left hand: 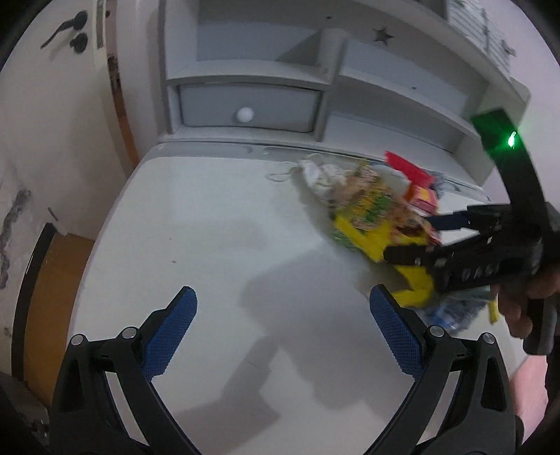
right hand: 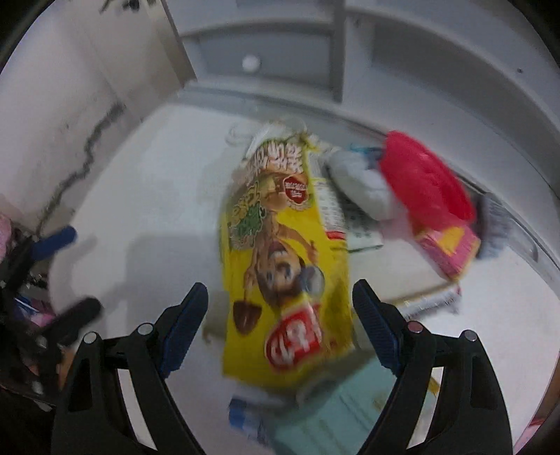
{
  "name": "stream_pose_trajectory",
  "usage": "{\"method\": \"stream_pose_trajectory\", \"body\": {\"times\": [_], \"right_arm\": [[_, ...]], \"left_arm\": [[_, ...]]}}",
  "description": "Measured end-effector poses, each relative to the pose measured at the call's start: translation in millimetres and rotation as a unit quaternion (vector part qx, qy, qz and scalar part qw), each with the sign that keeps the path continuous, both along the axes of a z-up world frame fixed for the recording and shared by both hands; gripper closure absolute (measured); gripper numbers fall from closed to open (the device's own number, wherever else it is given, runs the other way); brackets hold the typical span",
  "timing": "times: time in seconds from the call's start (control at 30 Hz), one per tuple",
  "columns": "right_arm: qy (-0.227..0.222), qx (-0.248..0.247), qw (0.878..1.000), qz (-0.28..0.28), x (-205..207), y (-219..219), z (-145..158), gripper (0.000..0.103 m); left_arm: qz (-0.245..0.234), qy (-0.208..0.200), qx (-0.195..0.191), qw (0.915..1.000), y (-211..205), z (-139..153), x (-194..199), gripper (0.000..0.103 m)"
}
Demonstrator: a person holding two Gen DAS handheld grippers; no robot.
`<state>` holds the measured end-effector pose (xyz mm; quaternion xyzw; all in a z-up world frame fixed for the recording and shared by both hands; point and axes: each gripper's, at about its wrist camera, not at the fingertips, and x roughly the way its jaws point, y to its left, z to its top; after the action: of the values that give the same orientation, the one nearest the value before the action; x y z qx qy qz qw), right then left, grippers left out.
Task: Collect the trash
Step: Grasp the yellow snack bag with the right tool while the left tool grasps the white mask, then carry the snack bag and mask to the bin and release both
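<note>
A heap of trash lies at the right back of the white desk (left hand: 210, 227). In it are a yellow snack bag (right hand: 280, 245), a red plastic piece (right hand: 423, 178), a pink box (right hand: 448, 245), crumpled white paper (right hand: 360, 185), a pale green carton (right hand: 343, 402) and a blue-capped bottle (right hand: 245, 416). My right gripper (right hand: 280, 290) hangs open right over the yellow bag, its pads apart on either side and not pressing it. In the left wrist view the right gripper (left hand: 411, 238) hovers above the yellow bag (left hand: 364, 217). My left gripper (left hand: 283, 304) stands open over bare desk, left of the heap.
A grey shelf unit with a white-knobbed drawer (left hand: 245, 114) backs the desk. A white door with a black handle (left hand: 63, 29) and a brown board (left hand: 52, 297) stand past the desk's left edge. A person's hand (left hand: 525, 308) holds the right gripper.
</note>
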<state>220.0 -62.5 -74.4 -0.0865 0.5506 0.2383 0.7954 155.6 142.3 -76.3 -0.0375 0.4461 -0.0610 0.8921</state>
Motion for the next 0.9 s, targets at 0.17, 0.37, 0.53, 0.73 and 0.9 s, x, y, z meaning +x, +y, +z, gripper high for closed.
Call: {"method": "stream_pose_trajectory", "body": {"times": [0.17, 0.37, 0.53, 0.73, 0.9], "right_arm": [[-0.028, -0.021, 0.999, 0.001, -2, 2, 3, 0.066], [-0.089, 0.089, 0.991, -0.040, -16, -52, 64, 0.068], [-0.097, 0.118, 0.986, -0.063, -31, -87, 80, 0.068], [-0.100, 0.114, 0.985, -0.079, -48, -112, 80, 0.068], [-0.105, 0.113, 0.984, -0.094, -59, -132, 78, 0.068]], "left_arm": [[0.012, -0.002, 0.007, 0.9999, 12, 4, 24, 0.007], [-0.003, -0.005, 0.015, 0.9999, -1, 2, 70, 0.007], [-0.033, 0.018, 0.025, 0.9990, -37, -13, 119, 0.008], [-0.037, 0.049, 0.038, 0.9974, -59, -36, 157, 0.018], [-0.046, 0.042, 0.058, 0.9964, -71, -34, 160, 0.079]]}}
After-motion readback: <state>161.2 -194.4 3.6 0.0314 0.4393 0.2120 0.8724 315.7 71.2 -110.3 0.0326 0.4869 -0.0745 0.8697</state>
